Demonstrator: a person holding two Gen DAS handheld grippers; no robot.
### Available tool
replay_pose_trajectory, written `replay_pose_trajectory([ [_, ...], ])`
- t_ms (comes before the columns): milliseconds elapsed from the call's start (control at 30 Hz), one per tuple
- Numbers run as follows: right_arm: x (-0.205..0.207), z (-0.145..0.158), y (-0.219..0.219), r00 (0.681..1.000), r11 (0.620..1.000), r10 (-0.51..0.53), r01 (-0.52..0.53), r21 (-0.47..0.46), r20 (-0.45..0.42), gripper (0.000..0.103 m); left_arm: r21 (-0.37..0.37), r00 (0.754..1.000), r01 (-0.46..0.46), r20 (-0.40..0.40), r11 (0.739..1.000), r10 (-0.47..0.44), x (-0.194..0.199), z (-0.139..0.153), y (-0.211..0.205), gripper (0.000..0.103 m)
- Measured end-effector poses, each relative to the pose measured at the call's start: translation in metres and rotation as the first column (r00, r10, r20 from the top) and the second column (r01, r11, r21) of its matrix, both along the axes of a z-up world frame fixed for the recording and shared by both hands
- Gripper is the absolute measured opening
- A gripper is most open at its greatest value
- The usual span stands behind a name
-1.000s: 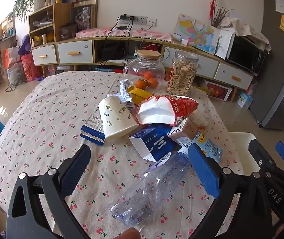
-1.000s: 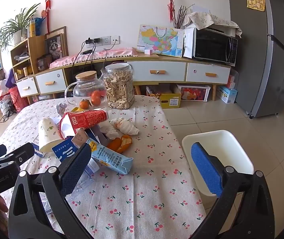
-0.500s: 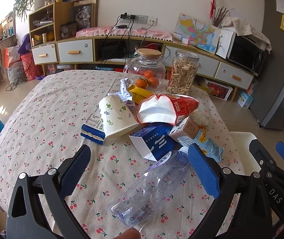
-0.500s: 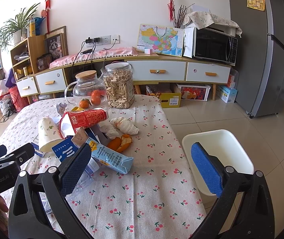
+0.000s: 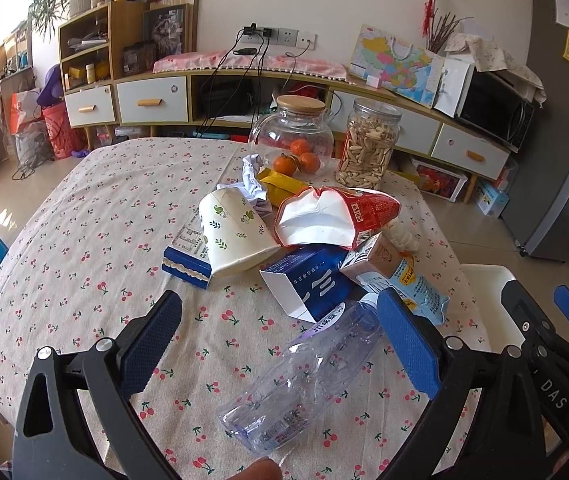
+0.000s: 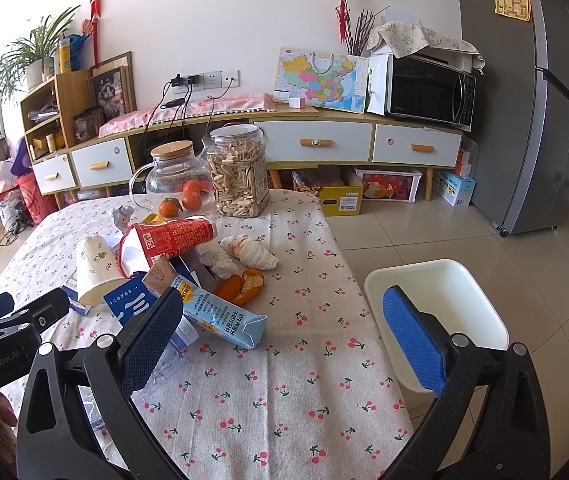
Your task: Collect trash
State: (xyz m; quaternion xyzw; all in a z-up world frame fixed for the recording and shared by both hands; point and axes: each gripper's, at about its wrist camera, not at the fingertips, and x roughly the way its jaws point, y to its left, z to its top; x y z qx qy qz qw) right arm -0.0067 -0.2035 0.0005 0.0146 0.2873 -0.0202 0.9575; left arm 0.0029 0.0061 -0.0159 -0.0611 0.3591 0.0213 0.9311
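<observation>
Trash is heaped mid-table: a crushed clear plastic bottle [image 5: 304, 376], a paper cup [image 5: 234, 236] on its side, a red snack bag [image 5: 336, 220], a blue carton [image 5: 312, 284] and a light-blue milk carton [image 6: 220, 316]. Orange peel [image 6: 242, 286] and crumpled tissue [image 6: 250, 254] lie beyond. My left gripper [image 5: 280, 348] is open, its fingers either side of the bottle without touching it. Over the table's right part, my right gripper [image 6: 284, 336] stands open and holds nothing. The white bin [image 6: 480, 300] stands on the floor beside the table's right edge.
At the table's far side stand a glass jug [image 5: 292, 132], a jar of seeds [image 5: 368, 144] and three mandarins [image 5: 298, 160]. A small blue box [image 5: 186, 266] lies left of the cup. A low cabinet [image 6: 324, 144] and a fridge [image 6: 544, 100] stand behind.
</observation>
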Motion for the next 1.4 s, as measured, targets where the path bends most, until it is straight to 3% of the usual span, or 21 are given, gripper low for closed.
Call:
replay_pose_trajectory([
  [1400,-0.0004,-0.0046,0.0009,1.0,1.0,0.001,-0.001,0.0,-0.008,0.096,-0.001,1.0,-0.006,-0.013,1.0,0.006,0.0012,-0.004,0.0005,0.095],
])
